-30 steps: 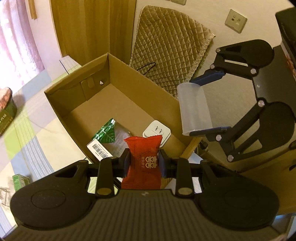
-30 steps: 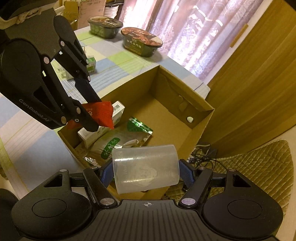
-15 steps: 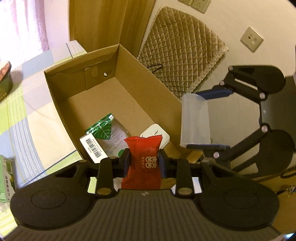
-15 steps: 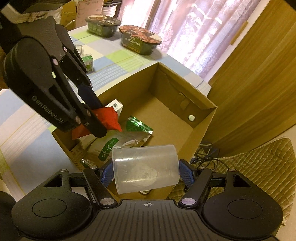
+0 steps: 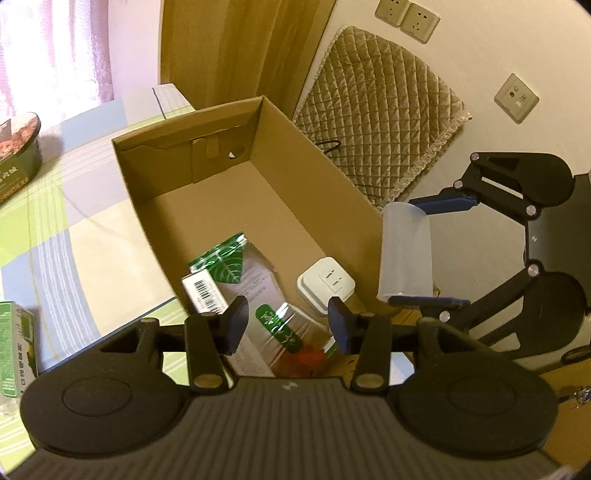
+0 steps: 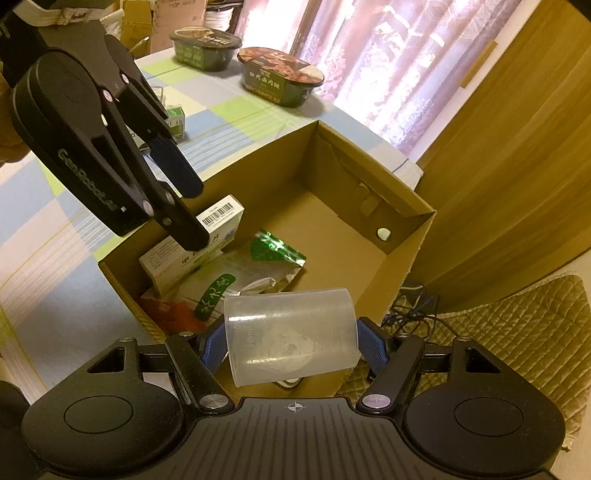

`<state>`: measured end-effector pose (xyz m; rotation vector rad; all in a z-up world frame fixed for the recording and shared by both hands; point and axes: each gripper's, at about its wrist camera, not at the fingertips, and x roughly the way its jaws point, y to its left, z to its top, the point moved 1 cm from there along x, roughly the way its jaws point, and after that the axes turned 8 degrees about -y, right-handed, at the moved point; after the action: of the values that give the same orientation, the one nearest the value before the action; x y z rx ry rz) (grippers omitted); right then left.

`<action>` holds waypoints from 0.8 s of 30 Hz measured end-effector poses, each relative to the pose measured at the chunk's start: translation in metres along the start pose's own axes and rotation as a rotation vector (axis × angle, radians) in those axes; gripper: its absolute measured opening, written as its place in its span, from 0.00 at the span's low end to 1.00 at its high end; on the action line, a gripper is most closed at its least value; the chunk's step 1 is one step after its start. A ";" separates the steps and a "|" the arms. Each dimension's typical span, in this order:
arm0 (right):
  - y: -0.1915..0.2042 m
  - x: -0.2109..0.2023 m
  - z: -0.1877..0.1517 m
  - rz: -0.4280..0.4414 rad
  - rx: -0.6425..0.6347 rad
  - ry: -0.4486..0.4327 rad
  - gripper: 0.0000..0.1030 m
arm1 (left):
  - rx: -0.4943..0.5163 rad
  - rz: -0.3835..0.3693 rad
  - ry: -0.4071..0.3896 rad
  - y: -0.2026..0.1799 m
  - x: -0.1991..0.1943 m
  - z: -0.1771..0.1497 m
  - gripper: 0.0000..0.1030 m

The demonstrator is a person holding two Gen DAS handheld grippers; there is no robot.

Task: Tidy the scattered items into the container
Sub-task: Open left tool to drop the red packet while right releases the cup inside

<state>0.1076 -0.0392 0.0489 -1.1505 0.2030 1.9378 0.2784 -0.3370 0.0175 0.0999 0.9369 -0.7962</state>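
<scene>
A pink patterned curtain (image 6: 373, 48) glows with daylight at twelve o'clock; brown wooden panelling (image 6: 509, 155) stands at two, a quilted tan cushion (image 5: 376, 122) leans on the cream wall (image 5: 491, 48) with white sockets (image 5: 406, 16).

Warm, dim yellowish indoor light fills both views. Daylight glares through the curtains (image 6: 373, 48), blowing them out pink-white. Fisheye distortion bends the edges, with dark vignetted corners. The red packet (image 5: 308, 360) looks blurred.
</scene>
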 end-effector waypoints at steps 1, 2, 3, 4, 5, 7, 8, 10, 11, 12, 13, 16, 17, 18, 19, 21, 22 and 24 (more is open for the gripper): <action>0.000 0.000 0.000 0.000 -0.002 0.000 0.72 | -0.001 0.001 -0.003 0.001 -0.002 -0.001 0.40; 0.001 0.001 0.001 0.000 -0.005 0.001 0.72 | -0.003 0.005 -0.006 0.002 -0.004 -0.002 0.40; 0.001 0.001 0.001 -0.001 -0.007 0.002 0.72 | -0.005 0.006 -0.010 0.003 -0.006 -0.004 0.40; 0.001 0.001 0.001 -0.002 -0.008 0.002 0.72 | -0.006 0.007 -0.011 0.004 -0.008 -0.005 0.40; 0.002 0.001 0.002 -0.002 -0.009 0.002 0.72 | -0.004 0.009 -0.013 0.005 -0.010 -0.006 0.40; 0.002 0.002 0.003 -0.002 -0.011 0.003 0.72 | -0.001 0.013 -0.015 0.006 -0.013 -0.010 0.42; 0.002 0.002 0.003 -0.004 -0.013 0.004 0.72 | -0.001 0.014 -0.012 0.006 -0.014 -0.012 0.42; 0.003 0.003 0.004 -0.004 -0.012 0.005 0.72 | 0.003 0.019 -0.006 0.006 -0.016 -0.016 0.42; 0.003 0.003 0.004 -0.004 -0.013 0.006 0.72 | 0.007 0.019 -0.003 0.006 -0.017 -0.018 0.43; 0.004 0.004 0.005 -0.003 -0.014 0.006 0.72 | 0.010 0.021 -0.003 0.007 -0.018 -0.019 0.43; 0.004 0.004 0.005 -0.002 -0.016 0.008 0.72 | 0.011 0.022 -0.003 0.007 -0.019 -0.021 0.43; 0.006 0.006 0.007 0.001 -0.025 0.013 0.72 | 0.017 0.024 0.004 0.007 -0.020 -0.025 0.45; 0.006 0.007 0.008 0.002 -0.029 0.014 0.72 | 0.021 0.027 0.006 0.007 -0.020 -0.026 0.45; 0.007 0.007 0.010 0.002 -0.032 0.014 0.72 | 0.024 0.030 0.008 0.007 -0.020 -0.026 0.45; 0.008 0.008 0.011 0.002 -0.036 0.015 0.72 | 0.026 0.033 0.010 0.007 -0.019 -0.027 0.45; 0.009 0.010 0.013 0.002 -0.047 0.016 0.72 | 0.028 0.032 0.015 0.007 -0.019 -0.027 0.45; 0.010 0.010 0.014 -0.002 -0.055 0.013 0.72 | 0.026 0.031 0.015 0.007 -0.020 -0.027 0.45; 0.011 0.011 0.015 -0.020 -0.079 0.000 0.73 | 0.024 0.027 0.017 0.007 -0.020 -0.028 0.45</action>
<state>0.0873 -0.0316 0.0457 -1.1996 0.1153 1.9437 0.2577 -0.3096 0.0135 0.1406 0.9401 -0.7826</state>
